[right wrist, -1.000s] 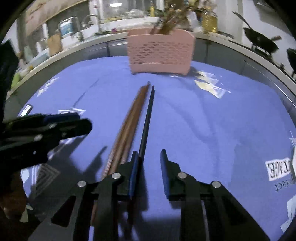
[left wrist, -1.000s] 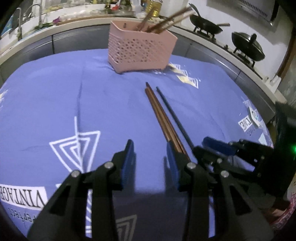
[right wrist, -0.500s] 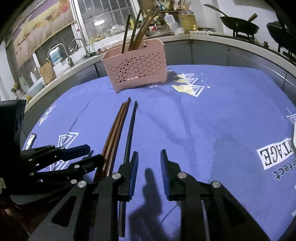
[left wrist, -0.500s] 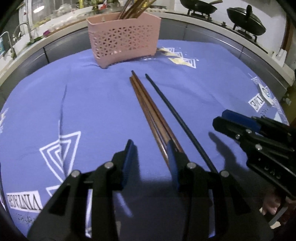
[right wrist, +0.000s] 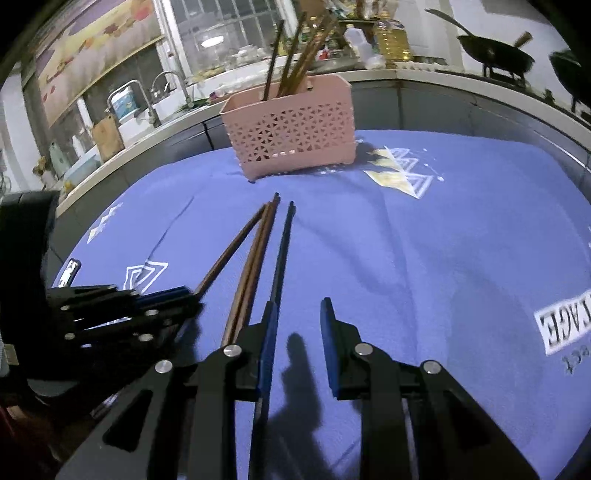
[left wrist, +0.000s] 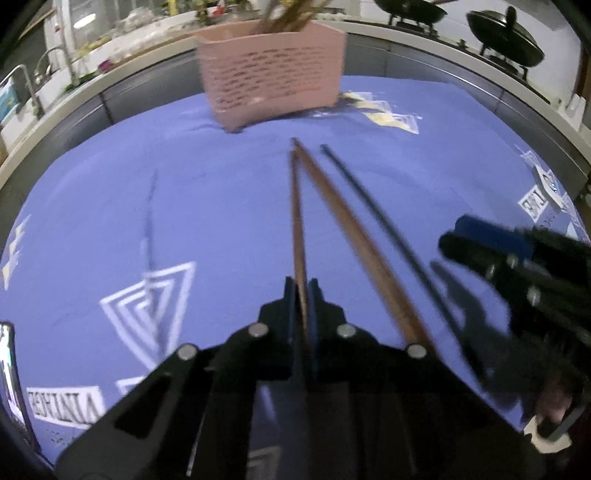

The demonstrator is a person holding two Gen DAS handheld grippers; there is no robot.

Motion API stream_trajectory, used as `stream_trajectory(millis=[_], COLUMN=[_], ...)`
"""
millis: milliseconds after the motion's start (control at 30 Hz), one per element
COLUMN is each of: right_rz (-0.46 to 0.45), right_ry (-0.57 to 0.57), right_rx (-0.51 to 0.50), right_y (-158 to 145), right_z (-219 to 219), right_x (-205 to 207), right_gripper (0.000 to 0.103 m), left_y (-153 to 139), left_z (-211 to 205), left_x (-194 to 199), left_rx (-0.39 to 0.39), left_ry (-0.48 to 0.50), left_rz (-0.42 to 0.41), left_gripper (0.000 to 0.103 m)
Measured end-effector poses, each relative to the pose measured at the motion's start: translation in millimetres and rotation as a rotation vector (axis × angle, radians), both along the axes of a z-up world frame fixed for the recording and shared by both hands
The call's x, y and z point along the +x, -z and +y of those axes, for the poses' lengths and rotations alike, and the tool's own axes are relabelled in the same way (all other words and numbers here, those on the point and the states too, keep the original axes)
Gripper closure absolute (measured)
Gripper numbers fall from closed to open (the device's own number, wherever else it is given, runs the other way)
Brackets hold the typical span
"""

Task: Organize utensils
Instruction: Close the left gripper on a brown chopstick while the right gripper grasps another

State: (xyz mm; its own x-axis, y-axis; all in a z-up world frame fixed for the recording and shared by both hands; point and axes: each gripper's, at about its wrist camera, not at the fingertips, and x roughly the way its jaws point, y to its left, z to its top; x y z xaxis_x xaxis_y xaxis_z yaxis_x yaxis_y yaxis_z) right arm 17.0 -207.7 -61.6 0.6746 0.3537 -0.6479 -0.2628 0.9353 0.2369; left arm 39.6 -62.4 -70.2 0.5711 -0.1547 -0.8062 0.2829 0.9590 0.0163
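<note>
Purple printed cloth [left wrist: 229, 192] across the whole table, pink perforated basket [left wrist: 271, 74] at top centre of the left wrist view, blurred, brown sticks poking out of its top. Same basket [right wrist: 291, 136] sharp in the right wrist view, upper centre, several chopsticks upright inside. Left gripper [left wrist: 302, 295] at lower centre of its own view, jaws pressed together on a single brown chopstick [left wrist: 297, 218], blue pads tight against both sides of it, tip reaching up toward the basket. Just right of that, a brown chopstick pair [left wrist: 354, 240] flat on the cloth, fanning away from the gripped one at the near end, tips nearly meeting at the far end. Farther right, a thin black chopstick [left wrist: 380, 225], also flat on the cloth. Right gripper [right wrist: 297, 321] at lower centre of its view, jaws partly apart, nothing between the pads, bare cloth and shadow in the gap; black chopstick [right wrist: 282, 251] just outside its left finger. Black woks [left wrist: 502, 31] on the counter, upper right.
</note>
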Motion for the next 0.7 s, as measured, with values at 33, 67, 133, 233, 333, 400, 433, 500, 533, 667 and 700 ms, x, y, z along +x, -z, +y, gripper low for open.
stream_trajectory(millis=[33, 67, 133, 233, 333, 400, 433, 500, 533, 667, 700], right_rz=[0.006, 0.014, 0.05, 0.105, 0.14, 0.149, 0.153, 0.155, 0.158, 0.182, 0.185], right_ry=[-0.015, -0.023, -0.052, -0.08, -0.098, -0.109, -0.117, -0.122, -0.127, -0.151, -0.157], right_rx=[-0.007, -0.008, -0.006, 0.008, -0.005, -0.022, -0.036, -0.067, -0.083, -0.115, -0.12], right_y=[-1, -1, 0, 3, 3, 1, 0, -1, -2, -4, -4], right_z=[3, 5, 9, 12, 18, 23, 27, 33, 37, 45, 45], right_x=[7, 11, 28, 52, 77, 87, 94, 103, 107, 125, 128], right_gripper=[0.078, 0.078, 0.078, 0.078, 0.078, 0.078, 0.078, 0.078, 0.078, 0.079, 0.087], left_y=[0, 0, 0, -2, -3, -3, -3, -4, -5, -6, -7], left_z=[10, 17, 35, 49, 49, 44, 40, 34, 31, 27, 27], left_x=[-2, -2, -2, 3, 16, 27, 37, 50, 59, 90, 95], left_rx=[-0.003, -0.005, -0.007, -0.018, -0.001, 0.023, 0.032, 0.036, 0.038, 0.009, -0.004], left_ry=[-0.008, -0.017, -0.047, -0.056, -0.034, -0.019, -0.003, 0.015, 0.024, 0.035, 0.036], left_rz=[0.003, 0.004, 0.011, 0.027, 0.026, 0.009, 0.002, -0.002, -0.007, -0.003, 0.002], left_gripper=[0.096, 0.096, 0.096, 0.087, 0.083, 0.08, 0.08, 0.08, 0.08, 0.085, 0.096])
